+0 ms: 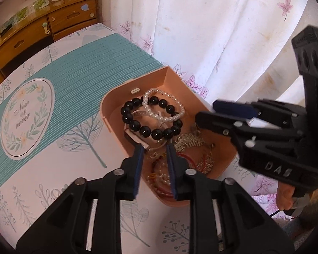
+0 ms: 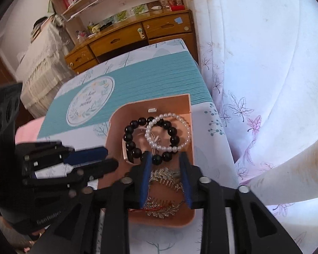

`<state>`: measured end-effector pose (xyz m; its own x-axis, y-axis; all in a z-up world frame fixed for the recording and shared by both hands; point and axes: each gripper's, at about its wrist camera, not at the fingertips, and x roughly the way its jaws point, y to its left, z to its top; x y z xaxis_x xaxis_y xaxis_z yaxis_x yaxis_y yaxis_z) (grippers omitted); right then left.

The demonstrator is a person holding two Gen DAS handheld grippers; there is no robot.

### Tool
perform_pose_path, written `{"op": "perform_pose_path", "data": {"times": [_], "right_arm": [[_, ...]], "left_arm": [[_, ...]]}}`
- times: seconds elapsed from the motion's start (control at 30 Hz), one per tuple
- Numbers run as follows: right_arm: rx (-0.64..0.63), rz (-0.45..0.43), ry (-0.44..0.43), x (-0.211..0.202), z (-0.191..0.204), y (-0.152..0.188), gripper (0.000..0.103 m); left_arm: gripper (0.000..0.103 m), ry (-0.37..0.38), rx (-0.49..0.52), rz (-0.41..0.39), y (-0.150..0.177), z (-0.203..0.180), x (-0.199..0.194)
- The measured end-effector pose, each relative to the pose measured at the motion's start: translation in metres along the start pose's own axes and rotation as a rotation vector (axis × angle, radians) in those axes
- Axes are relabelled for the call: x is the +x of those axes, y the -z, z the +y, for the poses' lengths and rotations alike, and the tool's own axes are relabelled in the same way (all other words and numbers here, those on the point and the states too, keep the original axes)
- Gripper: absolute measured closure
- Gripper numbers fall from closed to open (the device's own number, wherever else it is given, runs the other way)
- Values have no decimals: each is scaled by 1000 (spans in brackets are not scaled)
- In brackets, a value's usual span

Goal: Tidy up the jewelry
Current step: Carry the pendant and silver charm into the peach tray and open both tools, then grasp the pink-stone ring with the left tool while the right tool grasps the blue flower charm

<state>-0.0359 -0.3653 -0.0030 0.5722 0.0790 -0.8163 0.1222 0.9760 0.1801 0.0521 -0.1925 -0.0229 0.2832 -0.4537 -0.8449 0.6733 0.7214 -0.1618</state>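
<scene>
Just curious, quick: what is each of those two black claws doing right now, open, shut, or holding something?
Left gripper: open, holding nothing, poised over the pink plastic jewelry tray.
Right gripper: open, holding nothing, above the same tray.

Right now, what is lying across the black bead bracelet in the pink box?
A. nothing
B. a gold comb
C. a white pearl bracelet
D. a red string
C: the pearl bracelet overlaps the far side of the black bracelet in the box, while the leaf-shaped comb lies nearer the camera.
</scene>
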Motion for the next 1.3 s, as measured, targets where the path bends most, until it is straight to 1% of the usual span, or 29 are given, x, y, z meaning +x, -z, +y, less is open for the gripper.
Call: {"op": "perform_pose_path", "data": {"times": [0.03,0.07,0.1,0.17,0.3,0.53,0.73,0.87,0.97,1.07,1.3], "right_arm": [[2,-11,2,-2,0,-1,65],[3,-15,2,-4,0,-2,65],[4,-21,-1,-6,0,-3,65],[8,-34,-1,-10,2,-4,65],[3,-51,-5,-22,6,-5,65],[-68,-68,-18,-37,27,-2,65],[-121,-58,-70,-41,58,0,65],[-176,-48,-102,-41,83,1,65],[-212,-31,-133,-38,102,3,65],[-256,-9,-160,-28,125,4,65],[-321,60,-218,2,167,4,65]], "left_arm": [[60,-5,-12,-2,1,3,-2],[50,-6,-24,-6,2,5,-4],[49,-4,-42,-19,3,8,-8],[49,-2,-64,-34,4,14,-16],[49,-26,-112,-67,9,28,-36],[49,-121,-209,-131,28,63,-78],[49,-203,-304,-179,49,97,-114],[49,-254,-357,-195,68,115,-133],[49,-274,-395,-192,84,128,-139],[49,-281,-417,-176,98,134,-137],[49,-279,-447,-124,125,141,-116]]}}
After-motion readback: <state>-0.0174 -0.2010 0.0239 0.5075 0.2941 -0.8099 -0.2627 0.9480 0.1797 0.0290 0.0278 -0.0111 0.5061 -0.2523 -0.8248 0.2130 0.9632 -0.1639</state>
